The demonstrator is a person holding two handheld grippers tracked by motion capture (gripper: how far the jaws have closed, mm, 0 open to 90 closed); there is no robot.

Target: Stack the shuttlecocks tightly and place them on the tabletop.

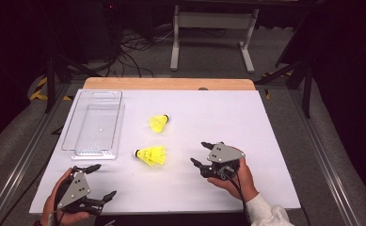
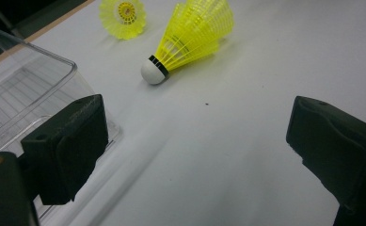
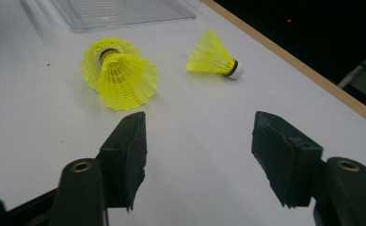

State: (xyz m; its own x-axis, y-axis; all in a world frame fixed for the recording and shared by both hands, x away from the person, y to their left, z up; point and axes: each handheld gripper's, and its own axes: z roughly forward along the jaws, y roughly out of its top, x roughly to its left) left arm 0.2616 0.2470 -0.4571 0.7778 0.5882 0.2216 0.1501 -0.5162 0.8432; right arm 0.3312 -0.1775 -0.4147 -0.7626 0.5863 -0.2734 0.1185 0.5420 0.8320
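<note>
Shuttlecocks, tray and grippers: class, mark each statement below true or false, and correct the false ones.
1. Two yellow shuttlecocks lie on the white table. True: the near shuttlecock and the far shuttlecock.
2. The clear tray holds a shuttlecock. False: it is empty.
3. The left gripper is shut on a shuttlecock. False: its jaws are open and hold nothing.
4. The right gripper has open jaws. True.
5. The tray sits at the table's right side in the high view. False: it sits at the left.
</note>
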